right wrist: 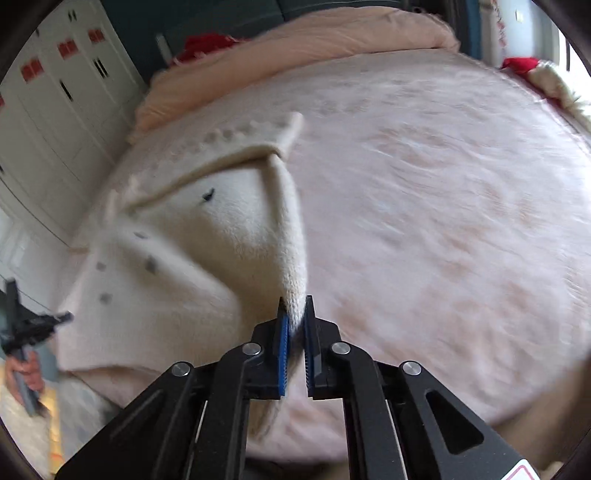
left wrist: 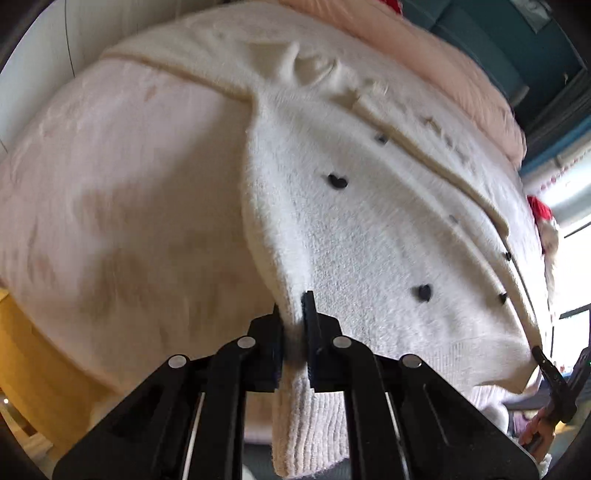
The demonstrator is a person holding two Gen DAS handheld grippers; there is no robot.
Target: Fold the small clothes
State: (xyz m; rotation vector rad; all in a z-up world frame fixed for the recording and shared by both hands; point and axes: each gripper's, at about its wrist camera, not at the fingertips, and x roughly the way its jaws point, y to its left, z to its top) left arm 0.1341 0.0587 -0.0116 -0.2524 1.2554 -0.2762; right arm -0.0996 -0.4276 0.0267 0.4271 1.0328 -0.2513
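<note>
Two grippers each pinch the white fuzzy cardigan point(left wrist: 369, 229), which lies spread on a pale pink blanket point(left wrist: 122, 192). The left gripper point(left wrist: 293, 314) has its jaws clamped narrow on a ribbed edge at six o'clock in its view. The right gripper point(right wrist: 295, 314) has its jaws closed on a tapering point of knit, the cardigan stretching away toward ten o'clock. Black heart-shaped spots point(left wrist: 338, 181) dot the garment.

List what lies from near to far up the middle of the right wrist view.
Right gripper shut on the fuzzy white cardigan with small dark heart spots → cardigan's cream ribbed collar → pale pink fleecy blanket → rolled peach quilt → dark teal wall.
</note>
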